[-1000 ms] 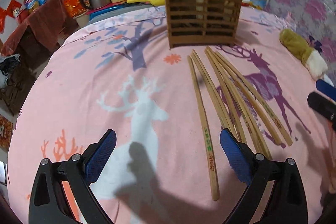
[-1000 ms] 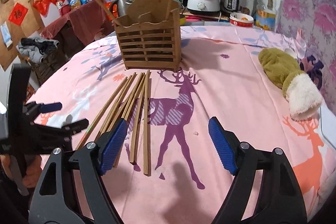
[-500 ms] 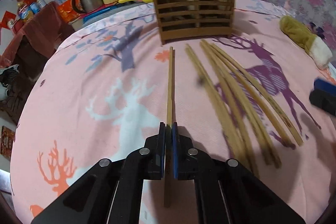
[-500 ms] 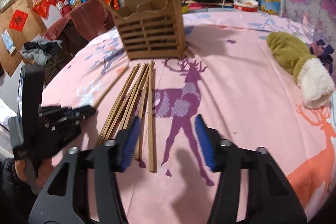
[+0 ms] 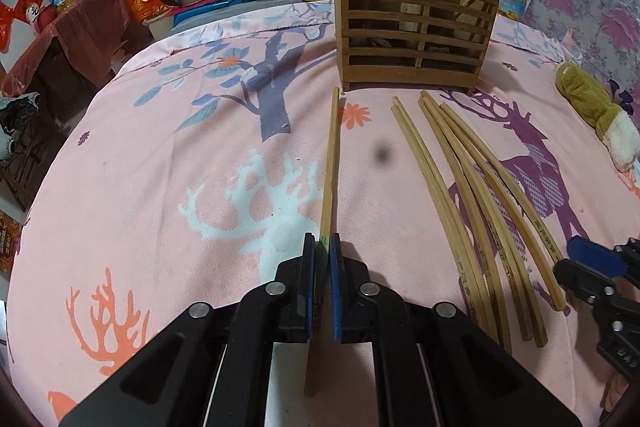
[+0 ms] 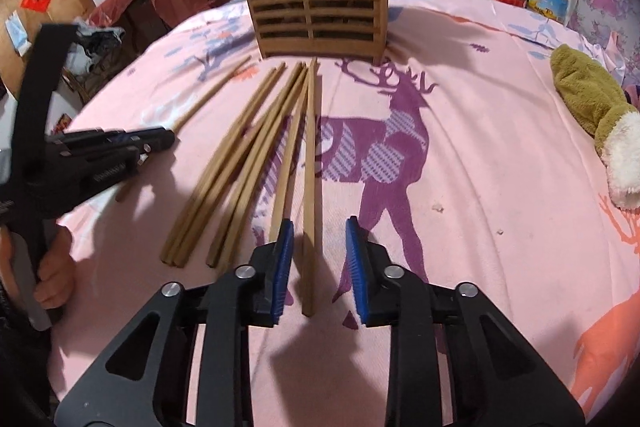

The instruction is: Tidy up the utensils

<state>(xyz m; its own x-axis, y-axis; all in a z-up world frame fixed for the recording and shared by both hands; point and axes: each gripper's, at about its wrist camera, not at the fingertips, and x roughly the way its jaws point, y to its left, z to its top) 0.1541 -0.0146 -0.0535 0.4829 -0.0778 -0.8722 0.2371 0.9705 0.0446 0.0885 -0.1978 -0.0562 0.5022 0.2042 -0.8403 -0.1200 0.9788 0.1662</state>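
Chopsticks (image 5: 460, 195) mostly loose on bench (image 5: 160, 187), two in holder (image 5: 416, 27) (far side); left fingers (image 5: 308, 283) pinching one chopstick (image 5: 331, 163), right fingers (image 6: 285, 259) closing around another (image 6: 310, 167).

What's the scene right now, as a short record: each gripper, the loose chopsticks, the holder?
left gripper: shut on one wooden chopstick, set apart from the rest
right gripper: jaws closing, rightmost chopstick between the pads, not yet pressed
loose chopsticks: bundle lying on the pink deer-print cloth
slatted wooden holder: upright beyond the chopsticks, two sticks already in it
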